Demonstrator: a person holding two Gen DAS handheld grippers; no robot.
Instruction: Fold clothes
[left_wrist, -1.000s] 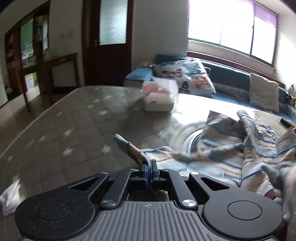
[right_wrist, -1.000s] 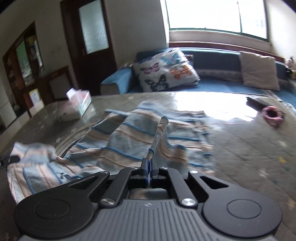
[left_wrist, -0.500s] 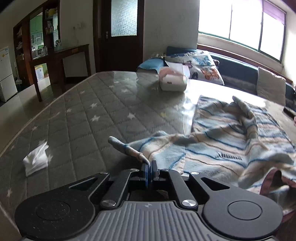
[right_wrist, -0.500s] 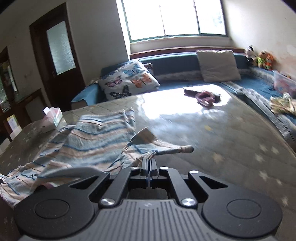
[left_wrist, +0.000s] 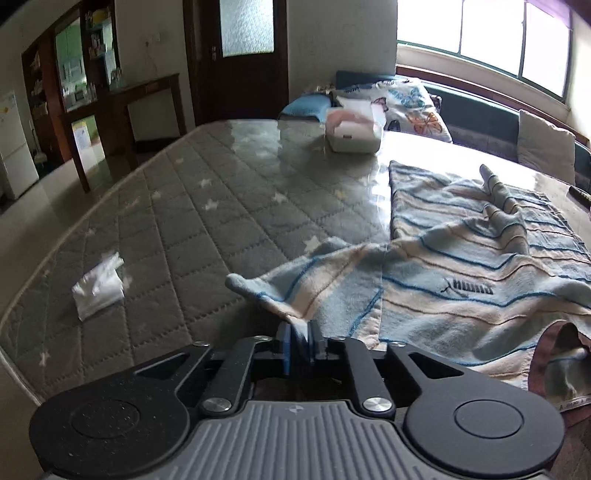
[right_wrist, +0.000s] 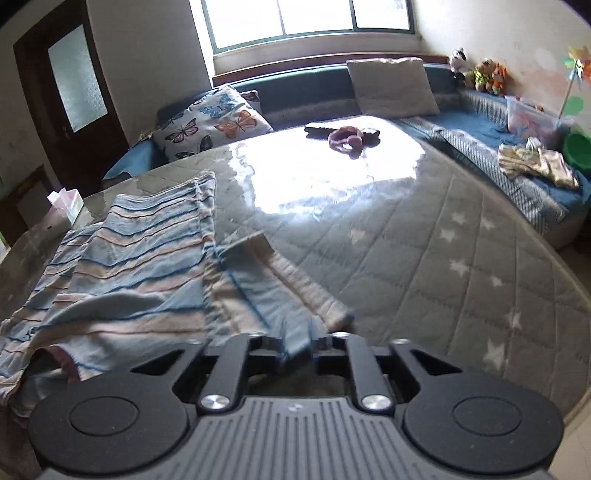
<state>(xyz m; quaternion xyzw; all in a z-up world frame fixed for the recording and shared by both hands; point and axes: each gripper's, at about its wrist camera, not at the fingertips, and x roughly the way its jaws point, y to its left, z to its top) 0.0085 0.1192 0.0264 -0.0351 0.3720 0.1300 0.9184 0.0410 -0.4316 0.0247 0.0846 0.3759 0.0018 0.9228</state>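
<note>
A light blue garment with cream and dark blue stripes (left_wrist: 461, 266) lies spread on the grey star-quilted table top (left_wrist: 192, 221). My left gripper (left_wrist: 298, 341) pinches its near left corner, jaws slightly parted with cloth between the blue pads. The garment also shows in the right wrist view (right_wrist: 140, 266). My right gripper (right_wrist: 298, 347) grips its near right corner; the cloth drapes over the jaws and hides the pads.
A tissue box (left_wrist: 352, 131) stands at the far side, also seen in the right wrist view (right_wrist: 64, 210). A crumpled white tissue (left_wrist: 99, 286) lies near the left edge. A pink object and dark remote (right_wrist: 345, 138) lie far right. Cushioned benches run behind.
Both grippers have pulled back toward the near table edge and spread apart, drawing the garment flatter. The jaws on both sides have parted a little around the cloth.
</note>
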